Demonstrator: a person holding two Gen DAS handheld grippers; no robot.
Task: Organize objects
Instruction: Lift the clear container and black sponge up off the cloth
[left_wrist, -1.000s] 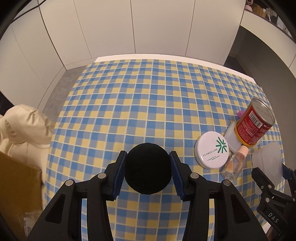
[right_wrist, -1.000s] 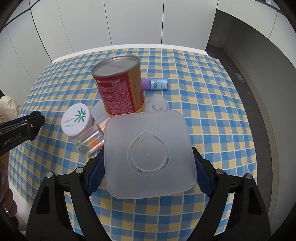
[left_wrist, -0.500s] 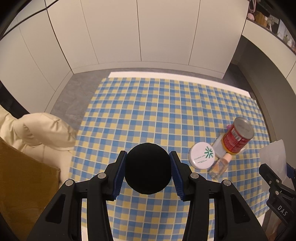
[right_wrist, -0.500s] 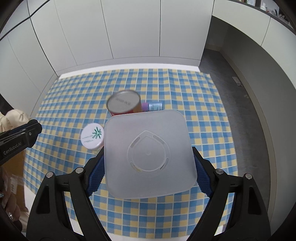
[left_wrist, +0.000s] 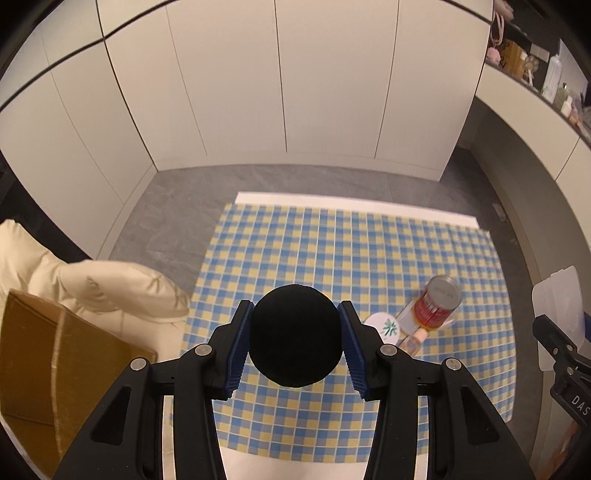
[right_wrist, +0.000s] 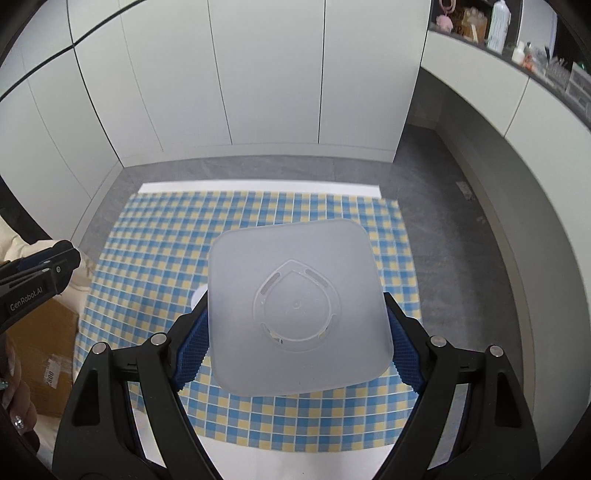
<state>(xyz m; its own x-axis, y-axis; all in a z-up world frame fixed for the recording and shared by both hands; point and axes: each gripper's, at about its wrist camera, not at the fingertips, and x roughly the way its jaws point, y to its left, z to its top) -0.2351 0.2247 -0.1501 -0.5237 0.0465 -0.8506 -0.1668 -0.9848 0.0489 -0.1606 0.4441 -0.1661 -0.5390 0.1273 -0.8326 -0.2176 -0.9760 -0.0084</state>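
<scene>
Jar (right_wrist: 199, 295) mostly behind lid (right_wrist: 295, 314)

Both grippers have risen well above the blue-and-yellow checked tablecloth (left_wrist: 332, 251); it now fills far less of each view, with grey floor (left_wrist: 177, 206) showing around it. The red cylindrical tin can (left_wrist: 437, 304) and white round green-logo jar (left_wrist: 382, 325) appear much smaller. In the right view both are now hidden behind the translucent square plastic lid (right_wrist: 295, 314).
</scene>
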